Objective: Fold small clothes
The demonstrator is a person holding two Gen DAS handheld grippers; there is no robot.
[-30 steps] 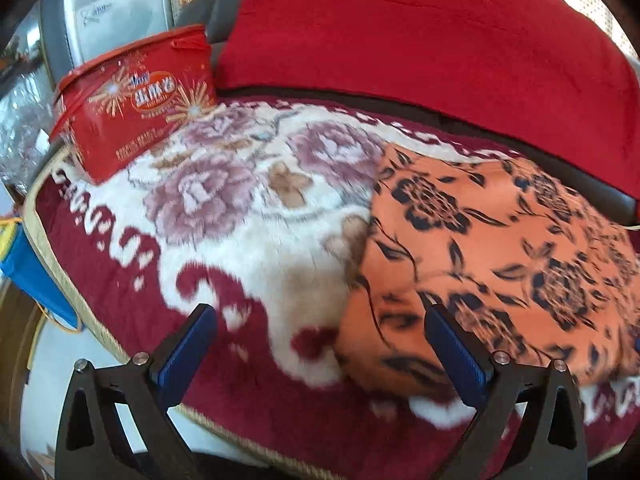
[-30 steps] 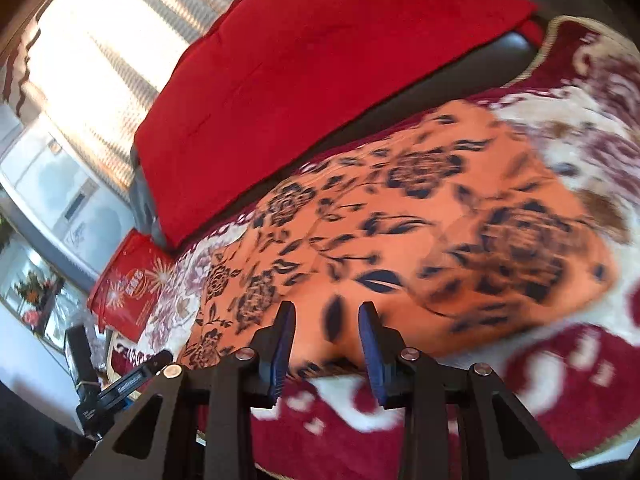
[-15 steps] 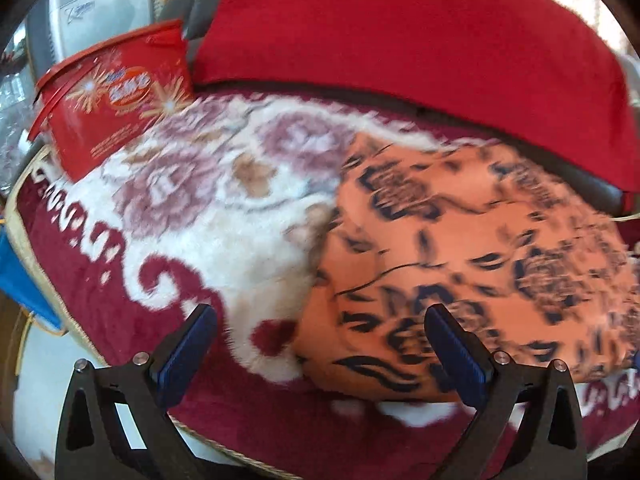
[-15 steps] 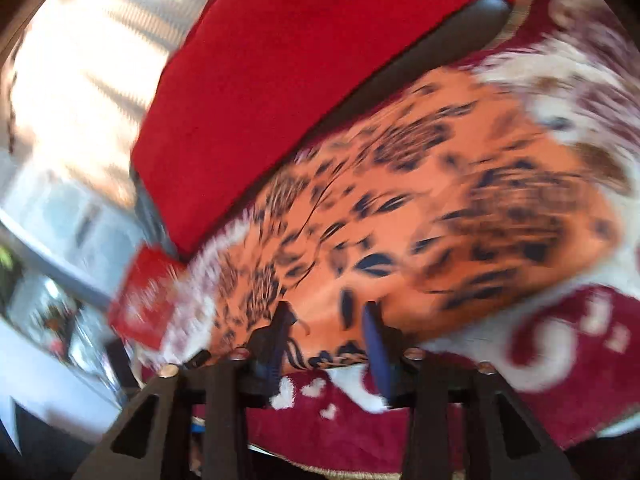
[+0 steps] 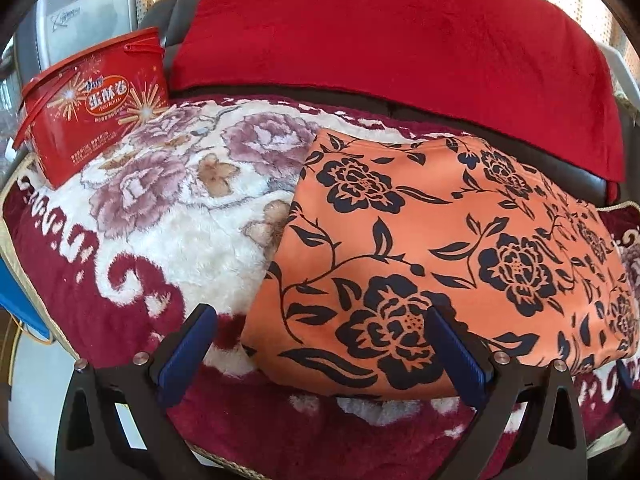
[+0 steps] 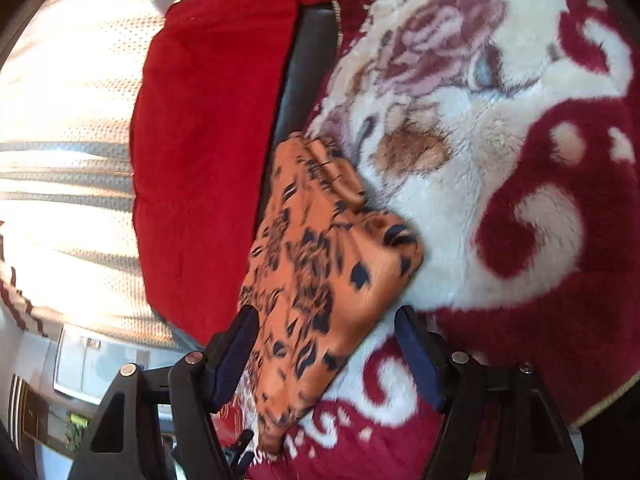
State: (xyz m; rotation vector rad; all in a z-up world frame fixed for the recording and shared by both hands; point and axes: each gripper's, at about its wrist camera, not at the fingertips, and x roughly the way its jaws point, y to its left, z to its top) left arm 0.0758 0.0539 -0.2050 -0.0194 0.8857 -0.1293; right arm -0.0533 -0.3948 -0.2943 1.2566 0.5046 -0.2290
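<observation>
A folded orange garment (image 5: 440,248) with dark flower print lies flat on the fluffy blanket (image 5: 168,216). My left gripper (image 5: 320,344) is open wide just above the garment's near left corner, its blue pads on either side of that corner without touching it. In the right wrist view the same garment (image 6: 320,264) runs away from me along the red cushion. My right gripper (image 6: 326,332) is rolled to one side and its jaws are opening. The garment's near end lies between its pads (image 6: 240,340), which do not press on it.
A red tin box (image 5: 96,104) stands at the blanket's back left. A large red cushion (image 5: 400,32) leans behind the garment against a dark seat back. A blue object (image 5: 12,300) sits past the blanket's left edge. A pale curtain (image 6: 68,120) hangs behind the cushion.
My right gripper has rolled, swung along to the garment's end and widened its jaws. The left gripper has shifted slightly, so the garment now sits closer between its fingers.
</observation>
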